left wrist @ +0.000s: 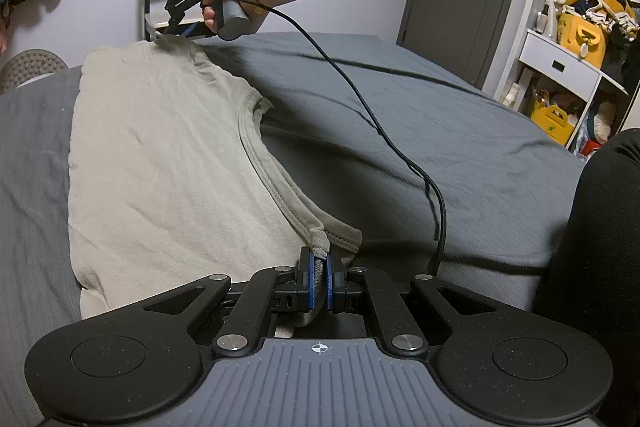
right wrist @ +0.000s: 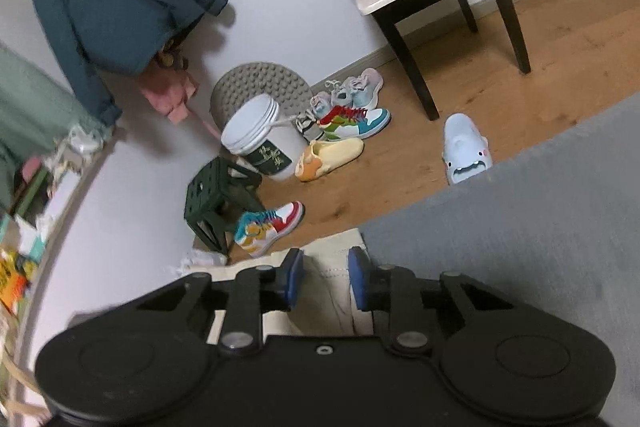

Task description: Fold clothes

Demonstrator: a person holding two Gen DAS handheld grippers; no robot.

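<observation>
Pinching the collar of the pale shirt [left wrist: 160, 155] in your left gripper [left wrist: 319, 281], shirt spread flat on the grey bed [left wrist: 420, 131], your right gripper [right wrist: 325, 281] open over its far corner.

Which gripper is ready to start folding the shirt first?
The left gripper, probably. Its pads are already shut on the shirt near the collar. The right gripper is open over the shirt's far edge and must close on it first.
</observation>
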